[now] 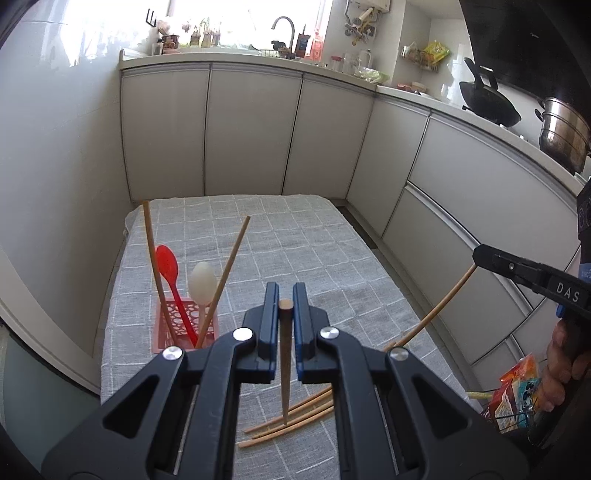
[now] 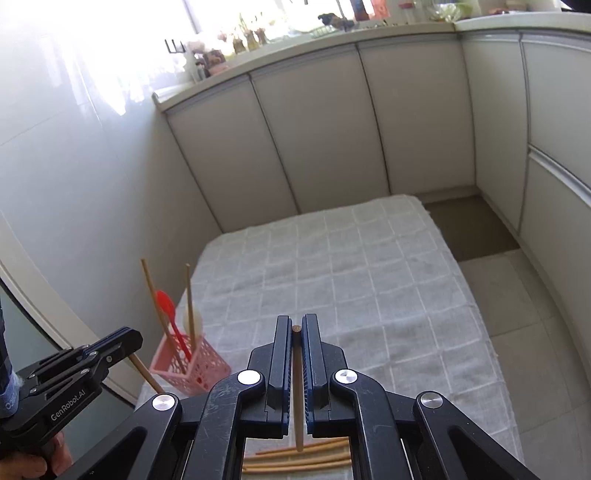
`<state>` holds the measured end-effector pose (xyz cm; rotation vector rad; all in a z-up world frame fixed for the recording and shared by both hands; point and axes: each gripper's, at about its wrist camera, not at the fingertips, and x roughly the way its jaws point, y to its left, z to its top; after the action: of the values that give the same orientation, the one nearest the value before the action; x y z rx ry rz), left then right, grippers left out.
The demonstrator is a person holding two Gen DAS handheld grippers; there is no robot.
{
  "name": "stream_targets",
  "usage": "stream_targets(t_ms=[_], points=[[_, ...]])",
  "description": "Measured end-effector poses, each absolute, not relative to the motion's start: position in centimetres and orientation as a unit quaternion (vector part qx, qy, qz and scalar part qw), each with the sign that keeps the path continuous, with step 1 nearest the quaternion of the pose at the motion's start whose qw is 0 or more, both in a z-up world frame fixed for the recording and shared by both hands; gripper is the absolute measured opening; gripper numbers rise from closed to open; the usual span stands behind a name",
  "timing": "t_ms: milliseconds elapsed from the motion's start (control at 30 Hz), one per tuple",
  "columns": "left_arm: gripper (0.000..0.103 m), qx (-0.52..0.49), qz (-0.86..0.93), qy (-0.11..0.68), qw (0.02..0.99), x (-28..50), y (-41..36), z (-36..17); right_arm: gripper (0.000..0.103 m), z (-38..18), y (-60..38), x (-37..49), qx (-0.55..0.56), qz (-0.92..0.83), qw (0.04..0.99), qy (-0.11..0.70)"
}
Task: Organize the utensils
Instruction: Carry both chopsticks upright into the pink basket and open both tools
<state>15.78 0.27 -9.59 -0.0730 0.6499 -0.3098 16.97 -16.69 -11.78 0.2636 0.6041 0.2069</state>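
Left gripper (image 1: 284,295) grips one chopstick (image 1: 285,354); right gripper (image 2: 296,326) another (image 2: 297,387).

Daylight pours in from a window (image 1: 236,18) above the far counter and blows out to pure white, worst in the right wrist view, where glare washes over the upper left wall (image 2: 74,110) and greys the contrast. The gridded cloth (image 1: 295,240) is softly and evenly lit, with only faint shadows. Both fisheye views bow the cabinet doors (image 1: 251,129) and darken at the corners; the right wrist picture is slightly soft throughout.
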Motion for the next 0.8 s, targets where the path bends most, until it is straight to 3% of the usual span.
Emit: stream_targets(t_ms=[467,800], points=[[0.008,-0.057,-0.094,0.221,0.969,14.8,4.7,-5.0,0.004,-8.3,-13.4,17.8,0.143,0.143,0.944,0.260],[0.008,-0.055,-0.014,0.180,0.982,16.8,7.3,-5.5,0.004,-7.6,-10.8,19.0,0.142,0.164,0.943,0.254]])
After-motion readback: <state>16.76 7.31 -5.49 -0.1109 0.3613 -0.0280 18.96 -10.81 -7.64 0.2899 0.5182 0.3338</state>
